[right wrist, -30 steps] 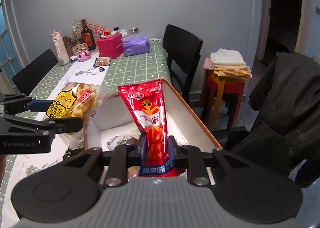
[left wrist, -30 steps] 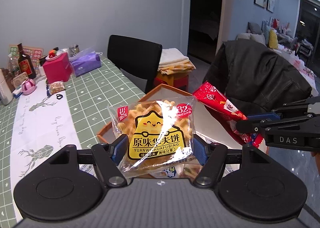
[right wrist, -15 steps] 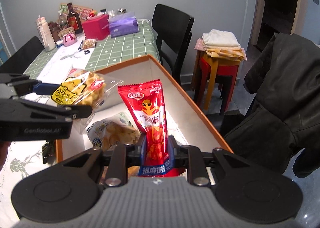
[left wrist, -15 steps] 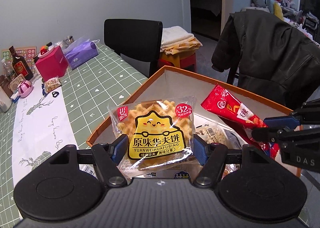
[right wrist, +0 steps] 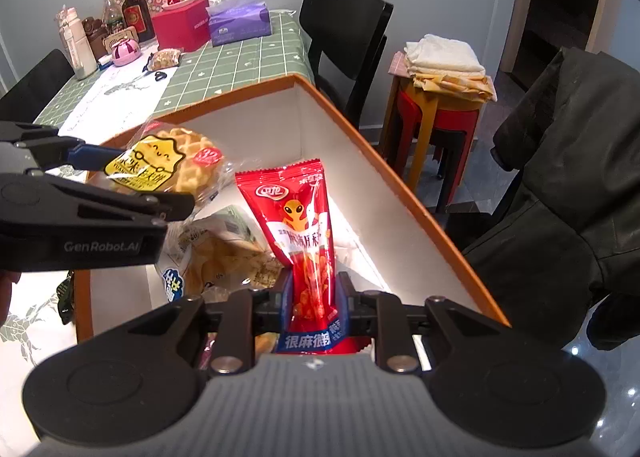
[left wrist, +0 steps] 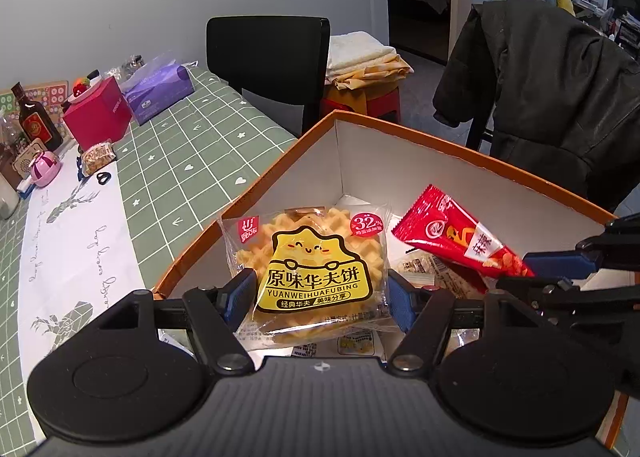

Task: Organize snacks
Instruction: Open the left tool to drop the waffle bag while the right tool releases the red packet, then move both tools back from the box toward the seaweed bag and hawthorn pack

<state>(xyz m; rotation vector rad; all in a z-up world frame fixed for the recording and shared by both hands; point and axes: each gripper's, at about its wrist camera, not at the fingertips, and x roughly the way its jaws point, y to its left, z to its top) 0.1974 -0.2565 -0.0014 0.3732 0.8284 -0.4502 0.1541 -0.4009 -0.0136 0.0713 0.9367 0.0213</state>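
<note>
I am pinching the waffle packet between the blue pads of my left gripper, holding it over the near left part of the orange-rimmed box, its yellow label facing up. My right gripper is clamping the lower end of the red peanut packet, which is standing tilted inside the box, toward the box's right wall and just to the right of the waffle packet. Under both packets, on the box floor, other wrapped snacks are lying, among them a clear bag of pale biscuits. The box is sitting at the end of the green checked tablecloth. Beyond the box, at the far end of the cloth, a red carton and a purple tissue pack are standing side by side, with a dark bottle to their left. A black chair is standing behind the box's far corner, and a dark jacket is hanging to the right of the box.
</note>
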